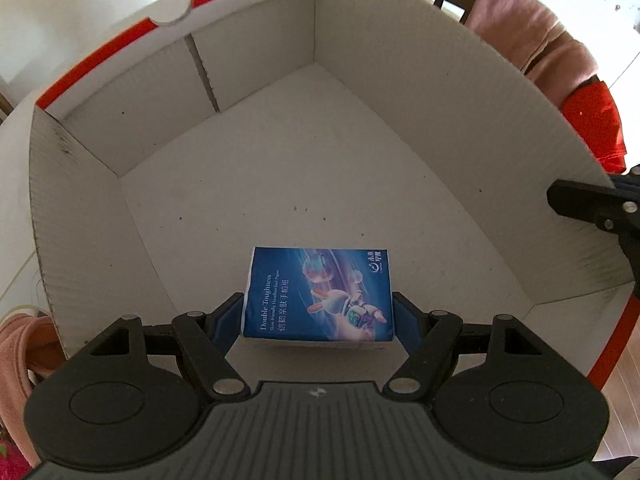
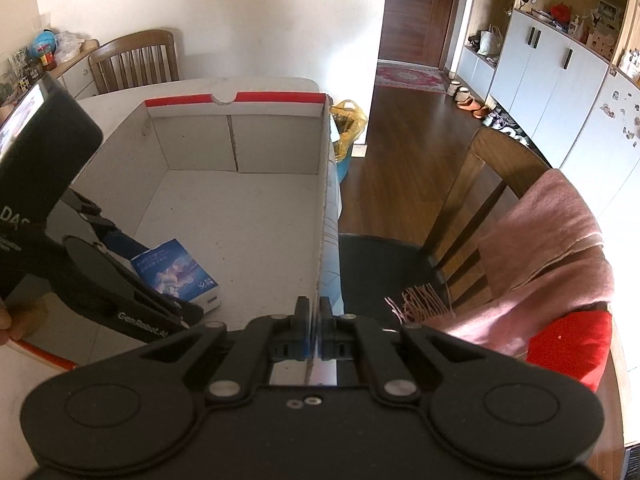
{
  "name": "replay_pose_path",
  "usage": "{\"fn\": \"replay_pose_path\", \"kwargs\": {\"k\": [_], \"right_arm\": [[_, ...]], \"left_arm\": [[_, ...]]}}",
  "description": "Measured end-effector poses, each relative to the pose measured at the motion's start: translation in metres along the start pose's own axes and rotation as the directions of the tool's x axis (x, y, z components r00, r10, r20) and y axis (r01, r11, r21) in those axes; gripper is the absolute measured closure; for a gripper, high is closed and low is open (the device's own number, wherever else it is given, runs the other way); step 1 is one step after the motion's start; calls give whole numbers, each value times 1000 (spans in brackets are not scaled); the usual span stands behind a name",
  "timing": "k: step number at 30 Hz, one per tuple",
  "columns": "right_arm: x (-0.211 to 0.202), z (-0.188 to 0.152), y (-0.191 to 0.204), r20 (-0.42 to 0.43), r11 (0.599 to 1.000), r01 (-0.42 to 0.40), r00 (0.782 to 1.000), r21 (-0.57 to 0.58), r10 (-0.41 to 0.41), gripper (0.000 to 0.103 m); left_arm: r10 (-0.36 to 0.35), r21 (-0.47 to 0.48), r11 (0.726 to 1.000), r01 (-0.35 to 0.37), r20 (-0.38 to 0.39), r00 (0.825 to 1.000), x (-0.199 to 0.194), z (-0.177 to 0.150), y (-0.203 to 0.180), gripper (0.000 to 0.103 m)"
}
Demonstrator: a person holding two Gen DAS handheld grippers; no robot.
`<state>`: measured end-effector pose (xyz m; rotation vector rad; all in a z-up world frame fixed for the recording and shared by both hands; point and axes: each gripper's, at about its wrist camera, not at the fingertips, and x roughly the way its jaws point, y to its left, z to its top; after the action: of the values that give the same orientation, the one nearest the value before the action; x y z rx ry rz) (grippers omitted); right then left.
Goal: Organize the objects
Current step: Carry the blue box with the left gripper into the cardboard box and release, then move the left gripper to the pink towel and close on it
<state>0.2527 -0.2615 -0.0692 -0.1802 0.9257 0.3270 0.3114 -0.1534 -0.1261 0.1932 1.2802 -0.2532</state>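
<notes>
- Behind everything lies a home room with a dark wood floor (image 2: 400, 152), wall cabinets and 2 wooden chairs; the nearer chair (image 2: 492, 184) carries a pink scarf (image 2: 548, 256) and something red, all well apart from the work.
- White bench (image 2: 36, 376) carries the box and shows only as a strip at its near corner and beyond its far wall.
- Box (image 1: 400, 92) is the biggest thing on the bench: white corrugated walls, a red band along the far rim, top open. Its floor is bare apart from 1 item, so sorting looks to be at an early stage.
- Right gripper (image 2: 315, 320) has its jaws fully closed on the box's near right wall, the cardboard edge pinched between them. My reading is that this grip steadies the box while the other hand loads it.
- Left gripper (image 1: 318, 312) points steeply down into the box, jaws set wide and pressing the 2 short sides of the pack, which keeps the printed face up.
- Tissue pack (image 1: 318, 294) is blue, held low over the box floor near the front; whether it touches the floor I cannot tell. Letting go should leave it lying flat.
</notes>
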Motion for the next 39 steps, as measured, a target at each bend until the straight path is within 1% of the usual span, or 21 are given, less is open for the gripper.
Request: {"fn": "replay_pose_path", "kwargs": {"k": [3, 5, 7, 9, 11, 14, 16, 21, 22, 23, 26, 30, 33, 36, 39], "right_arm": [[0, 0, 0, 0, 1000, -2, 1000, -1, 2, 100], [0, 0, 1, -2, 1000, 0, 1000, -4, 0, 100], [1, 0, 1, -3, 1000, 2, 1000, -5, -2, 100], [2, 0, 1, -6, 1000, 2, 1000, -1, -2, 100], [2, 1, 2, -8, 1000, 3, 1000, -2, -3, 100], [1, 1, 3, -11, 1000, 7, 1000, -4, -7, 100], [1, 1, 4, -14, 1000, 12, 1000, -6, -12, 100], [2, 1, 5, -26, 1000, 23, 999, -4, -23, 100], [2, 2, 5, -28, 1000, 25, 999, -2, -25, 100], [2, 2, 5, -30, 1000, 27, 999, 3, -27, 100], [3, 3, 7, -33, 999, 37, 999, 4, -37, 100], [4, 4, 8, -40, 999, 47, 998, 4, -47, 100], [5, 5, 8, -46, 999, 51, 998, 12, -50, 100], [6, 6, 7, -51, 998, 54, 997, 24, -53, 100], [6, 6, 8, -53, 998, 60, 997, 26, -59, 99]], "left_arm": [[-7, 4, 1000, 7, -34, 999, 2, -1, 0, 27], [-16, -2, 1000, 16, -36, 999, -1, -1, 0, 27], [-22, -1, 1000, 22, -20, 1000, -6, -3, 1, 26], [-30, -4, 1000, 30, 5, 1000, -10, -3, -1, 26], [-54, -20, 998, 54, 31, 998, -19, -8, 2, 26], [-75, -29, 997, 77, 88, 993, -37, -18, 3, 26], [-86, -21, 996, 89, 137, 987, -47, -25, 3, 26], [-78, -26, 996, 87, 233, 969, -81, -42, 10, 26], [-76, -31, 996, 86, 250, 965, -81, -35, 6, 26], [-73, -36, 996, 85, 266, 961, -87, -40, 8, 26], [-45, -55, 996, 65, 304, 952, -100, -53, 16, 26], [-5, -103, 994, 43, 341, 940, -116, -70, 40, 26], [35, -136, 991, 15, 357, 934, -120, -88, 55, 26], [85, -165, 986, -25, 367, 926, -127, -107, 74, 21], [119, -197, 979, -47, 374, 920, -133, -122, 92, 20]]}}
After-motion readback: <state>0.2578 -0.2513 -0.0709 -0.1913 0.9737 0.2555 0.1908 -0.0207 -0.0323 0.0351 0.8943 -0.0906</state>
